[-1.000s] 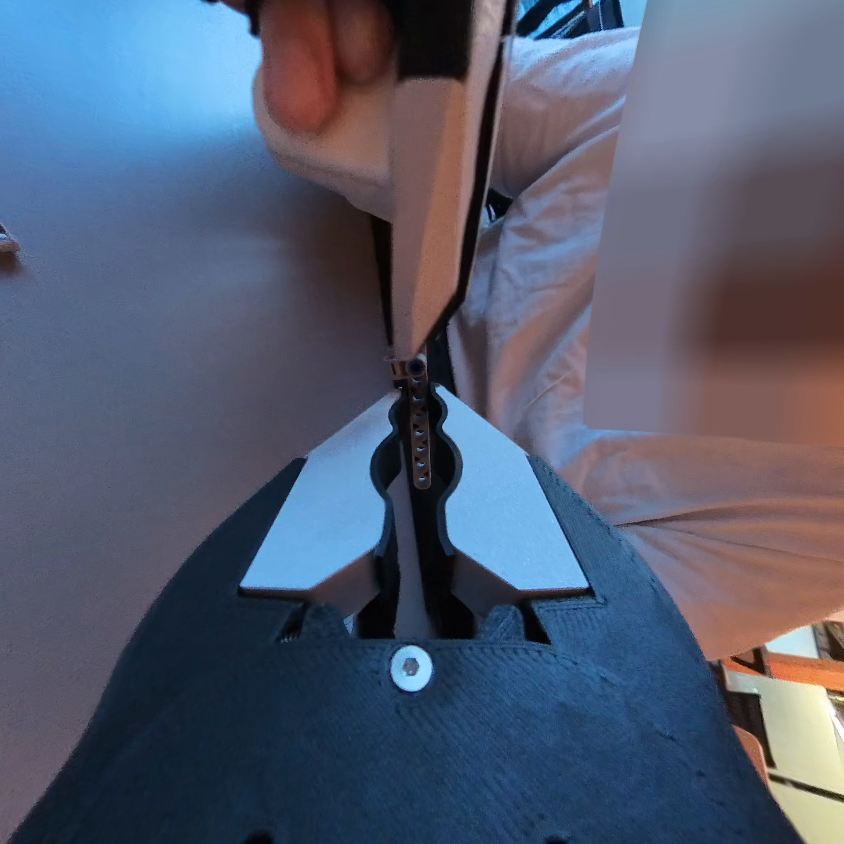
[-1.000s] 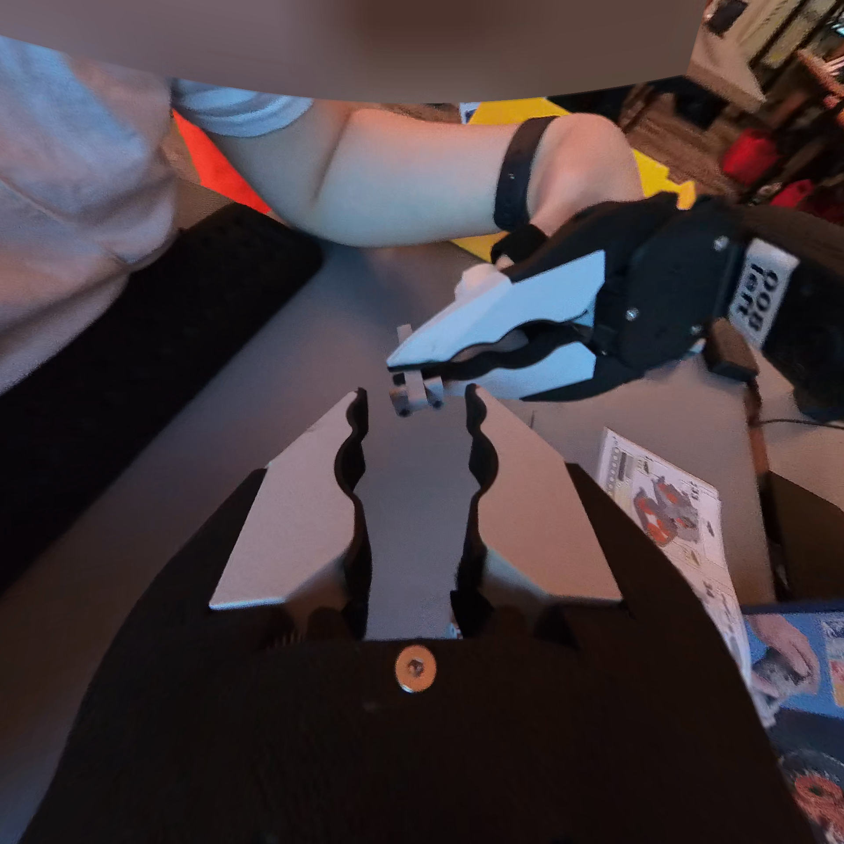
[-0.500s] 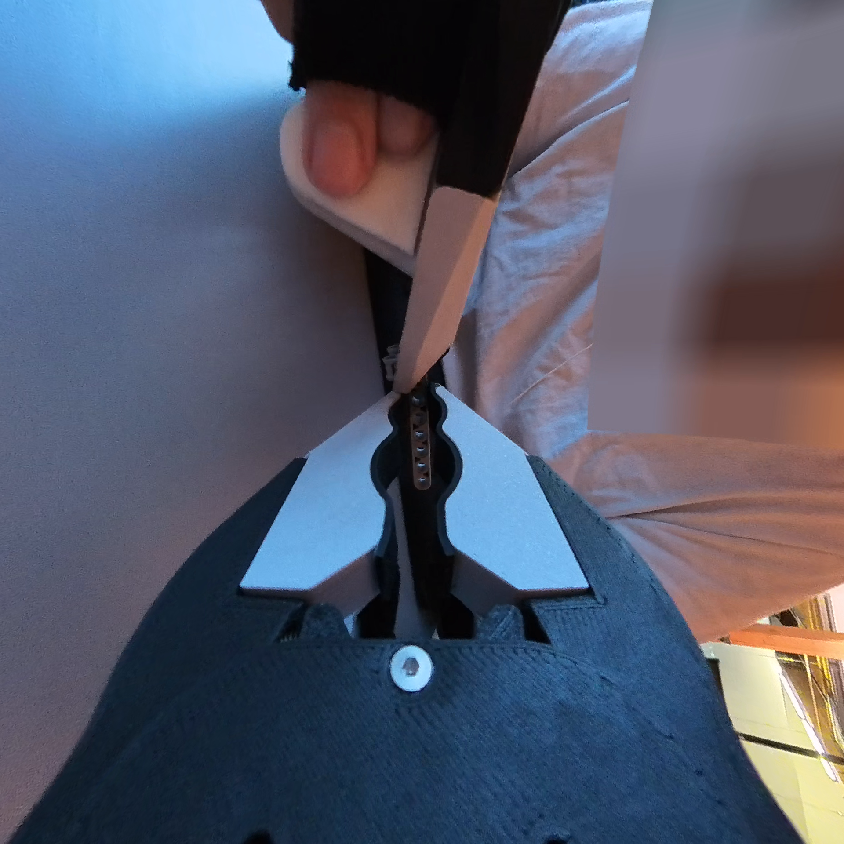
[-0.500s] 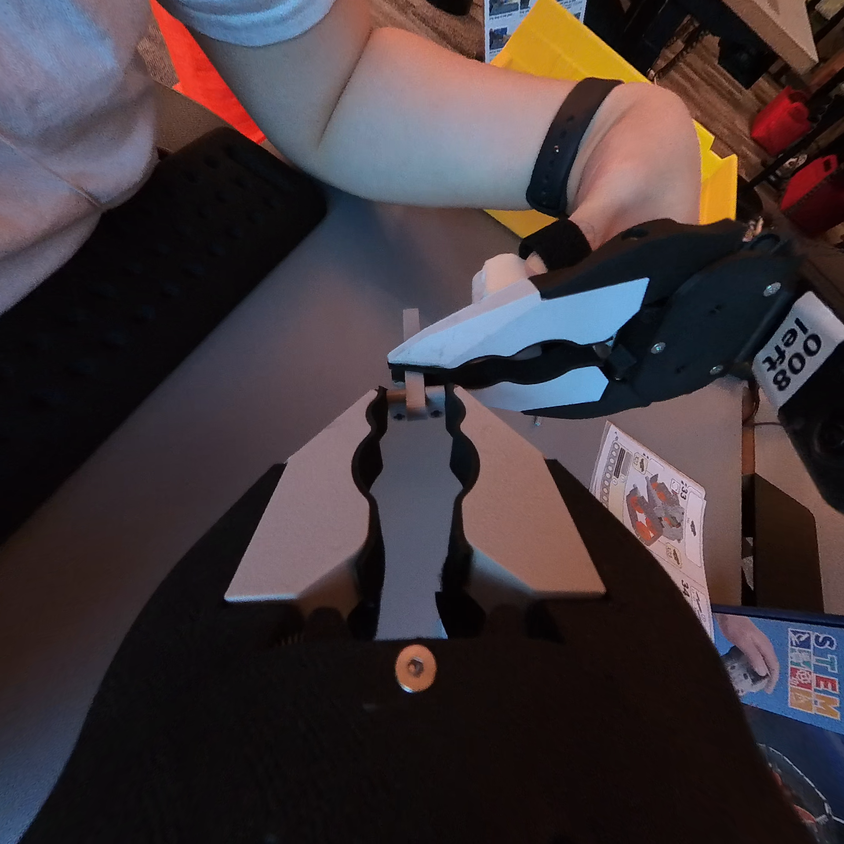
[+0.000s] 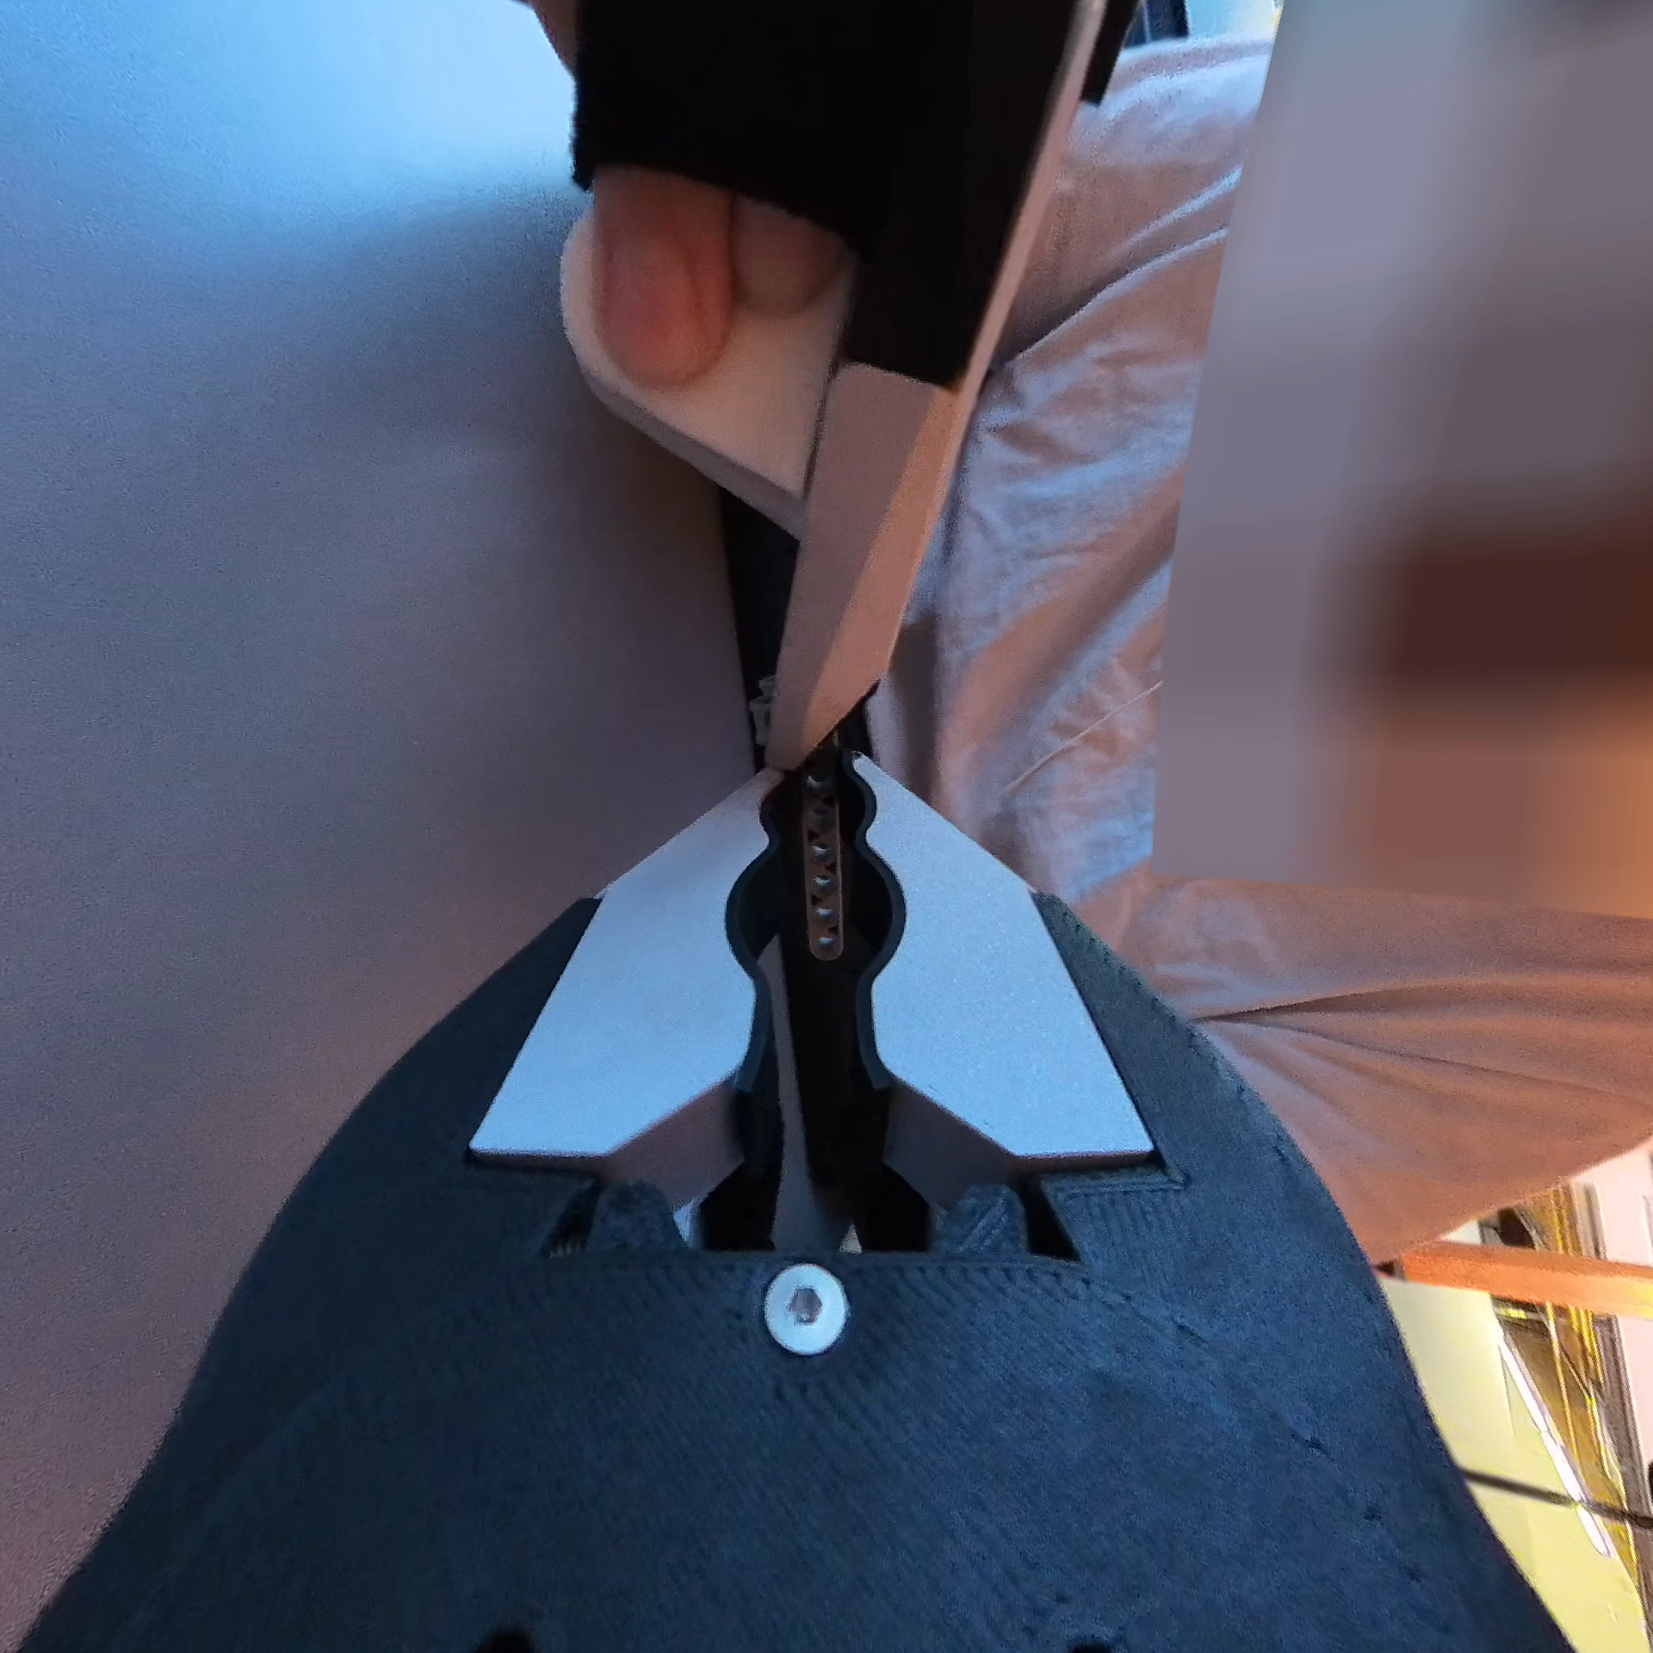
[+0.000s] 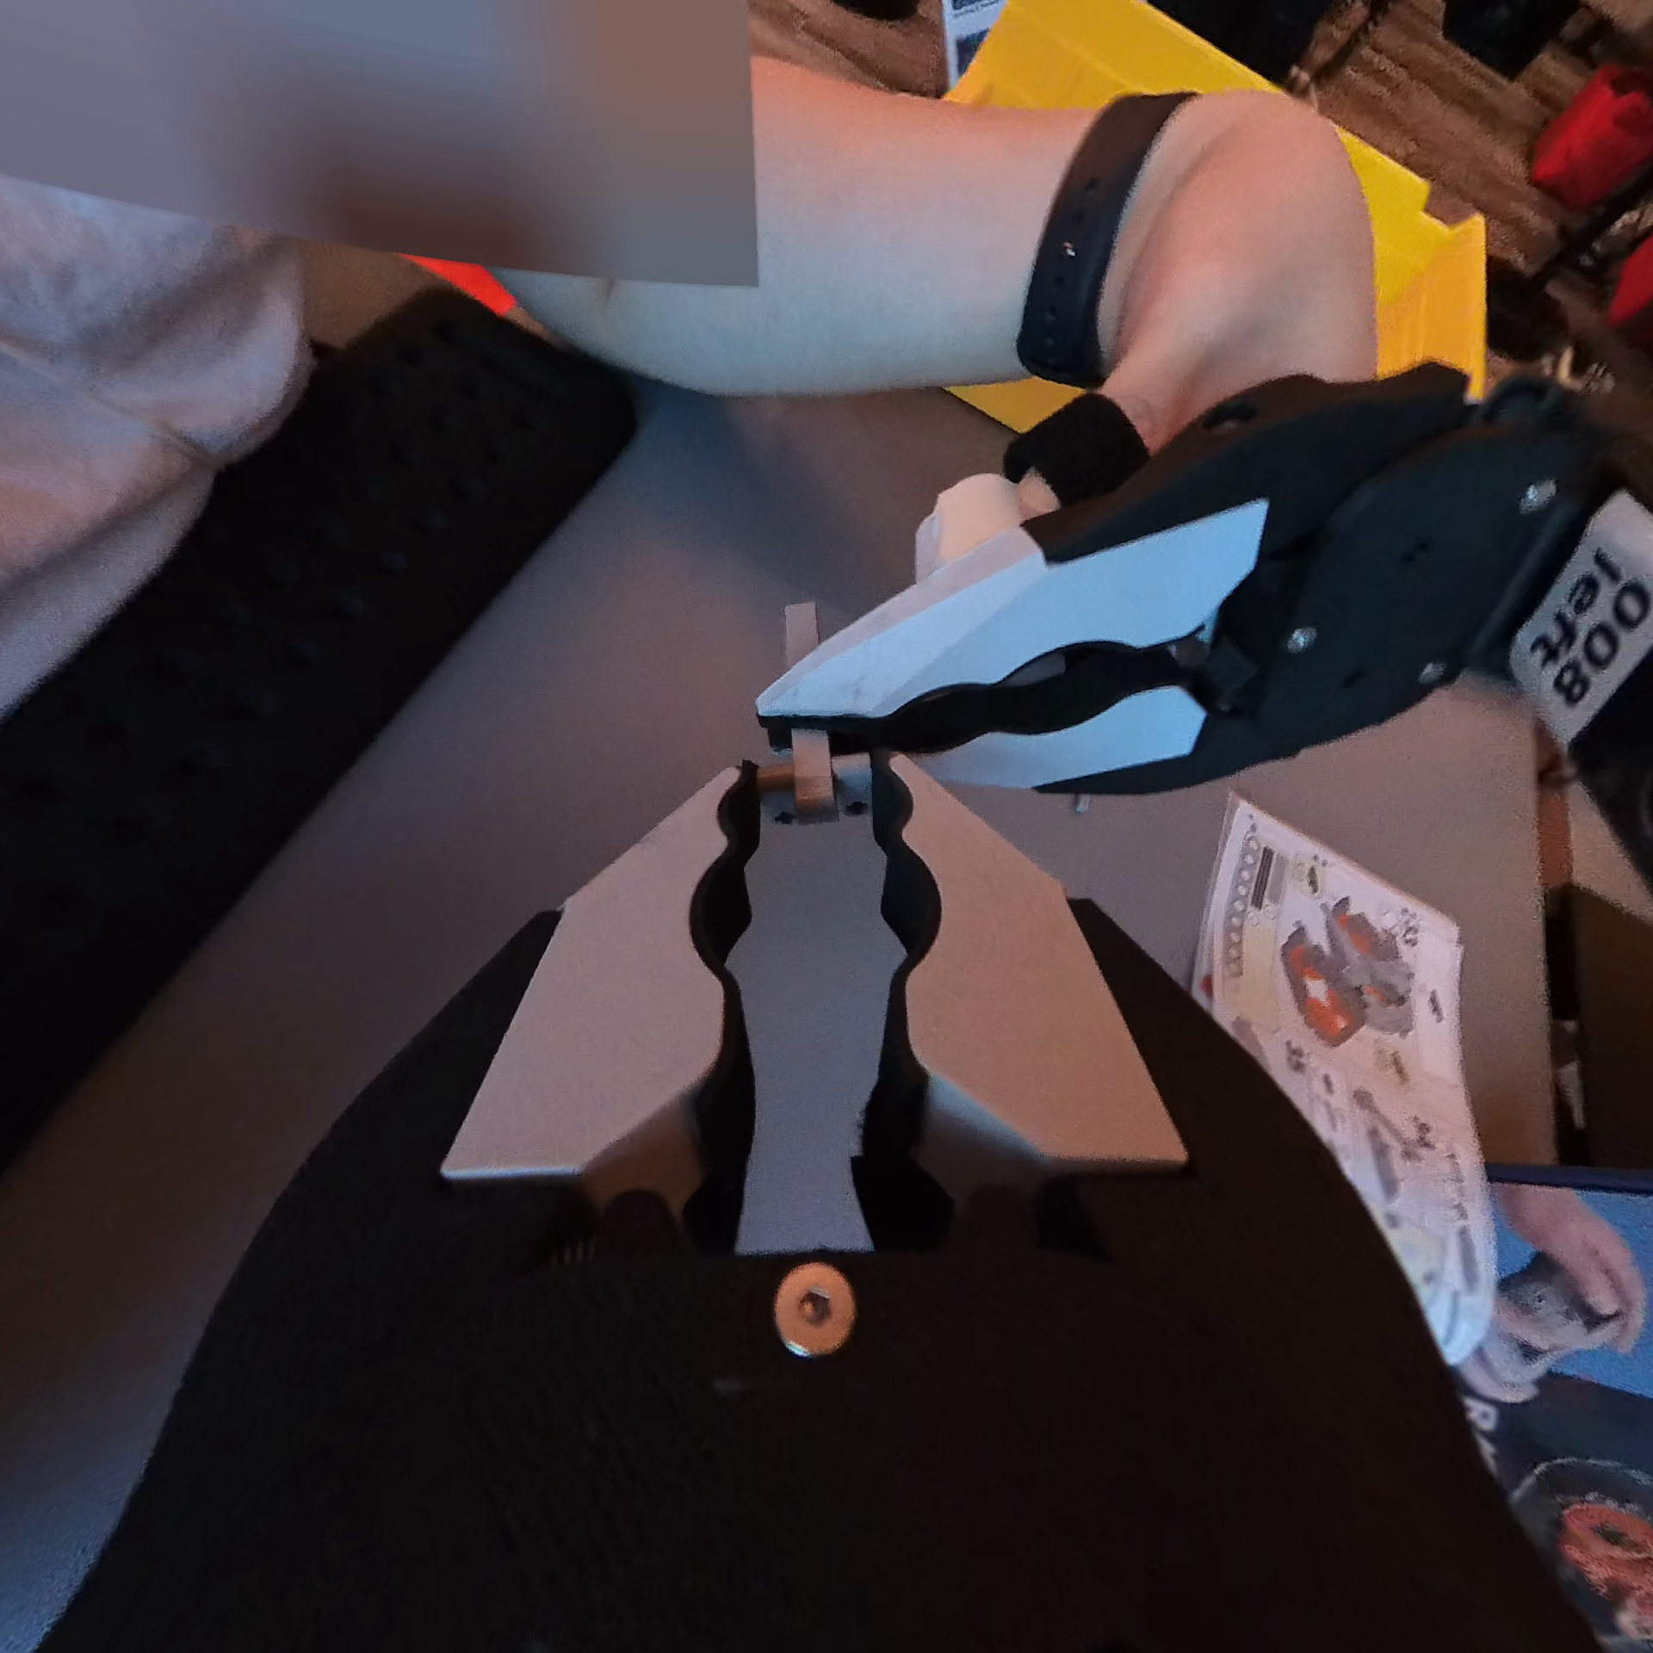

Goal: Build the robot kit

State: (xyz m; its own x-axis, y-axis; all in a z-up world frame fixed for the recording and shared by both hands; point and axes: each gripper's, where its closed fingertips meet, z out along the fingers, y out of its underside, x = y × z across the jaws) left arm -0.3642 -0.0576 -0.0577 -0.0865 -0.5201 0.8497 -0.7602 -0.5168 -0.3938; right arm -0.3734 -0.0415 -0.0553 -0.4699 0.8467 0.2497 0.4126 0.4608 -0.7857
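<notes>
My left gripper [image 5: 816,776] is shut on a thin beam with a row of holes [image 5: 821,872], held edge-on between its pads. In the right wrist view the left gripper [image 6: 780,723] comes in from the right, with the beam [image 6: 801,629] sticking out above and below its tips. A small grey cross-piece [image 6: 809,792] sits at the beam's lower end. My right gripper [image 6: 809,780] has its jaws narrowed onto the two ends of that cross-piece. In the left wrist view the right gripper [image 5: 809,738] points down and meets my left fingertips.
Below lies a grey table [image 6: 402,894]. A black perforated mat [image 6: 268,626] lies at the left. An instruction leaflet [image 6: 1324,1029] and a blue box [image 6: 1565,1297] lie at the right. A yellow bin [image 6: 1163,98] stands behind. The person's arm with a black wristband [image 6: 1073,241] crosses the top. The grippers are tip to tip, or close to it.
My right gripper moved forward to the beam's lower end and its jaws narrowed from wide open onto the small cross-piece. My left gripper kept its hold on the beam.
</notes>
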